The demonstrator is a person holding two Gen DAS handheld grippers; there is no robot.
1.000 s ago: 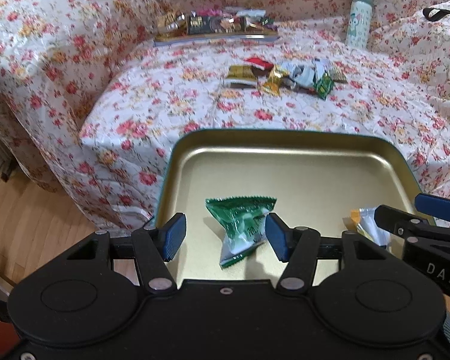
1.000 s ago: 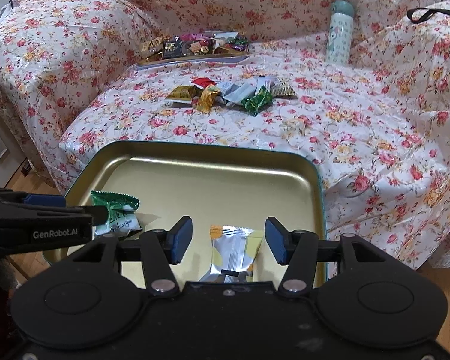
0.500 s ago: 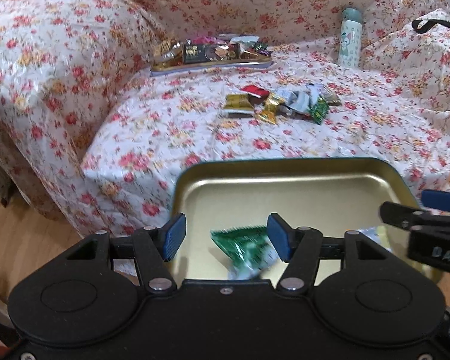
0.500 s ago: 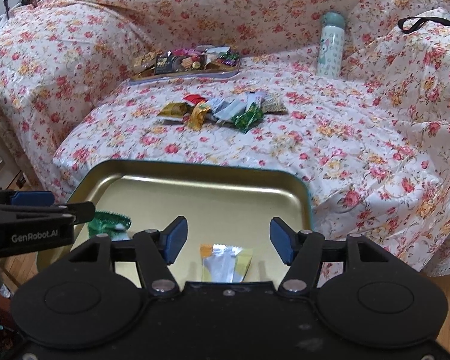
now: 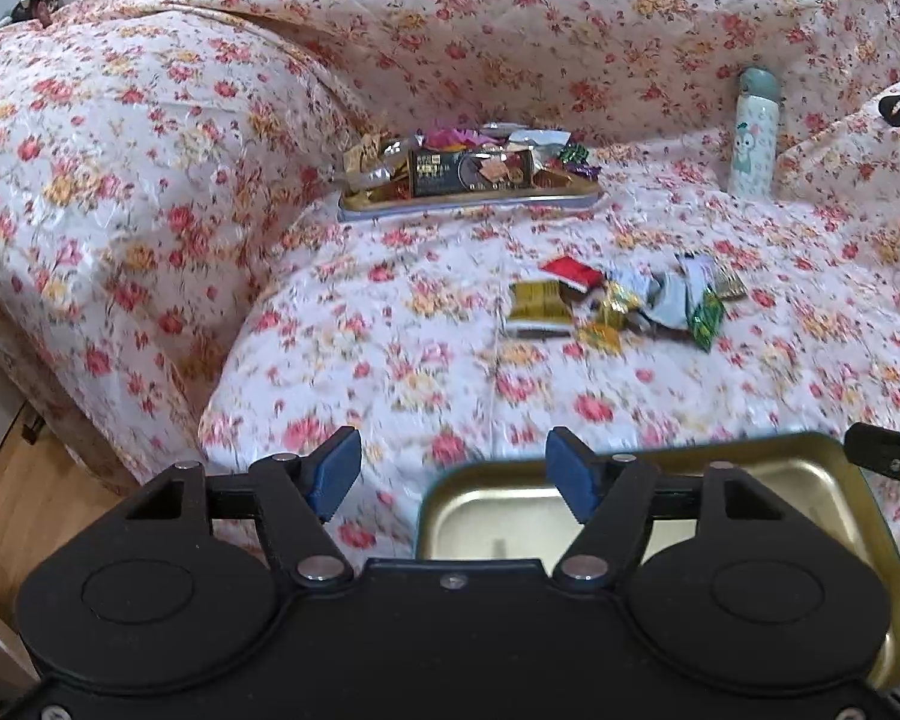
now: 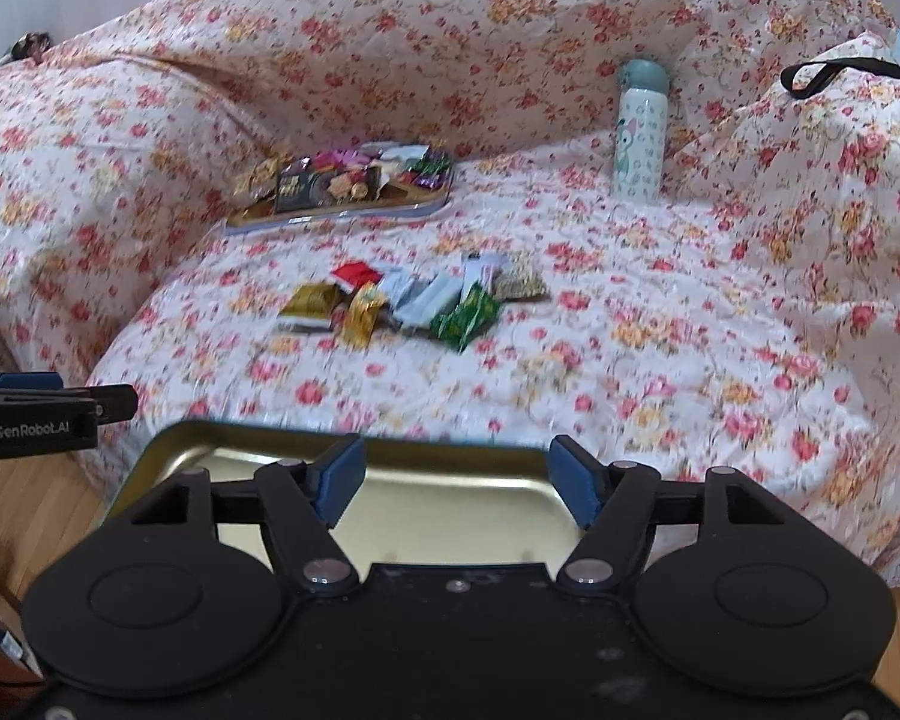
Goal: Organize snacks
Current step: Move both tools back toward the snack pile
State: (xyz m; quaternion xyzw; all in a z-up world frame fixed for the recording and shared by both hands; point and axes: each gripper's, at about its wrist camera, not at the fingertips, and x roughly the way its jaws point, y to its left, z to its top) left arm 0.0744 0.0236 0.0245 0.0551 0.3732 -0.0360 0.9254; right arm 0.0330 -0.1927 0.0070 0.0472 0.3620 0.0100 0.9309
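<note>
Both grippers, left [image 5: 453, 474] and right [image 6: 457, 477], jaws just spreading, empty | we reach for the snack pile [image 6: 411, 303] | we drop low, pinching one wrapper only

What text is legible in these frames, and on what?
"GenRobot.AI": on the side of the left claw, seen from the right wrist.
Dark snack box on the far tray: printed label, too small to read.
Loose snack wrappers on the floral cover: print blurred, unreadable.
Bottle: a cartoon figure only, no readable words.
</note>
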